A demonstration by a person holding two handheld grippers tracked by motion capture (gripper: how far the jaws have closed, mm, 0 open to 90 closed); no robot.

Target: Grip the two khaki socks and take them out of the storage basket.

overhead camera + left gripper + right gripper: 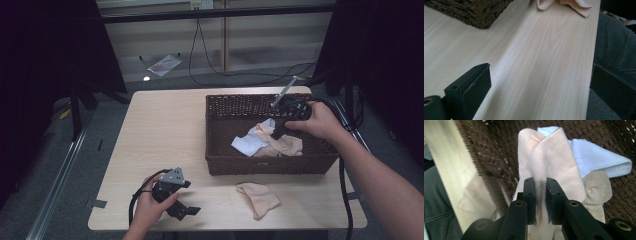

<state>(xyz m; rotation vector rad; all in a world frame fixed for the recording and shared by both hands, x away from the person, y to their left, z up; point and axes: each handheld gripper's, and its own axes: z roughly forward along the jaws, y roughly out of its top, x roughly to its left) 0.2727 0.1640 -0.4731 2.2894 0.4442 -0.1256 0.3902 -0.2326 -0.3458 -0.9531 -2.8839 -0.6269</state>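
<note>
The basket (270, 162) is dark brown and woven, the surface (165, 135) is pale wood, one sock (259, 197) is peach, another cloth (248, 143) is white.

The left half of my desk (160, 130) is bare wood, so a hand can move there with nothing in the way. My left tool (182, 207) sits near the front edge, jaws wide apart. A peach cloth (259, 198) lies on the front strip, just in front of the basket (220, 150). The basket's tall woven walls block the right side. Inside it, my right tool (540, 195) pinches a peach sock (554, 162), with a white sock (596, 157) beside.
</note>
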